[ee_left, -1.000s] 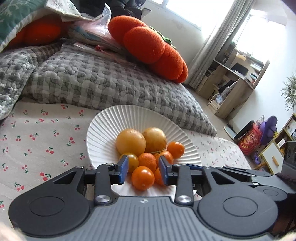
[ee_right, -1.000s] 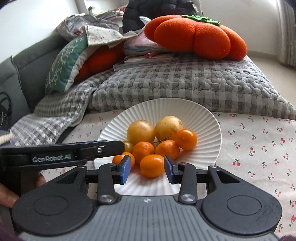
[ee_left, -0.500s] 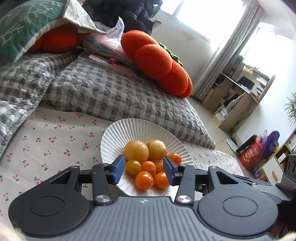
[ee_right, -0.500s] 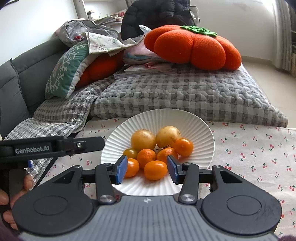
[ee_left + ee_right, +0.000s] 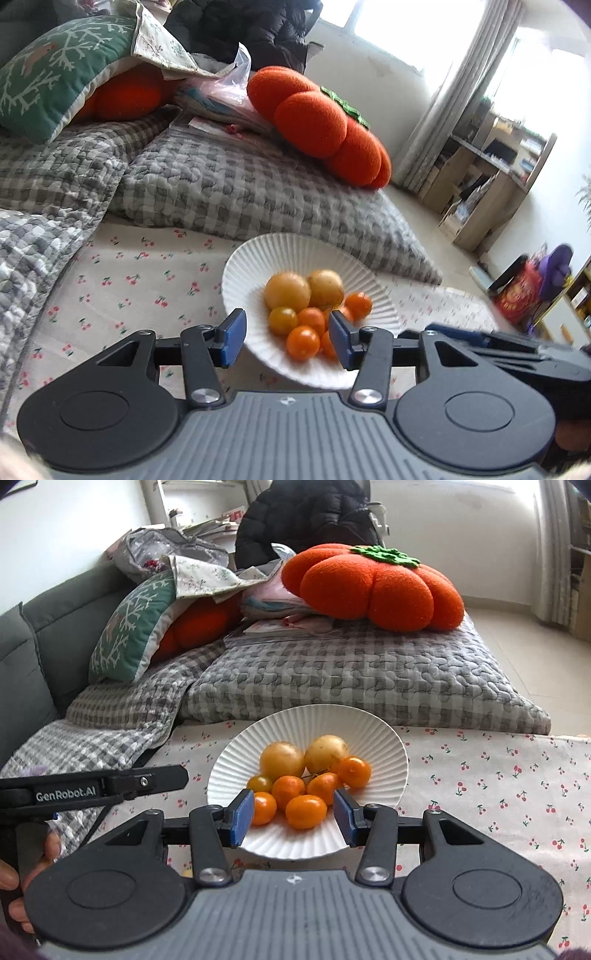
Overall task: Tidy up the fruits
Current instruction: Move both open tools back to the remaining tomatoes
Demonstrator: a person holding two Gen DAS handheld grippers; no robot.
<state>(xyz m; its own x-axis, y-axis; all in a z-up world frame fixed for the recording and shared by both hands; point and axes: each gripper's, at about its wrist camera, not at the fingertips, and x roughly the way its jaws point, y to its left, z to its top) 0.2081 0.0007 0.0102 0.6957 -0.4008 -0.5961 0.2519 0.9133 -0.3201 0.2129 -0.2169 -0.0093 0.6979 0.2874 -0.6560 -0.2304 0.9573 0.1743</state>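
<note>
Right wrist: fruits (image 5: 306, 779) all piled on white plate (image 5: 391, 746), both tools, right (image 5: 293, 818) and left (image 5: 282, 339), fingers apart, holding nothing; task probably near done, left view blurry

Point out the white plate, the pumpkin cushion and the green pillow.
white plate (image 5: 373, 734), right wrist view, bare far rim.
pumpkin cushion (image 5: 369, 587), right wrist view, middle lobe.
green pillow (image 5: 129, 627), right wrist view, patterned face.

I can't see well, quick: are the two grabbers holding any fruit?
Left gripper: open, holding nothing.
Right gripper: open, holding nothing.
</note>
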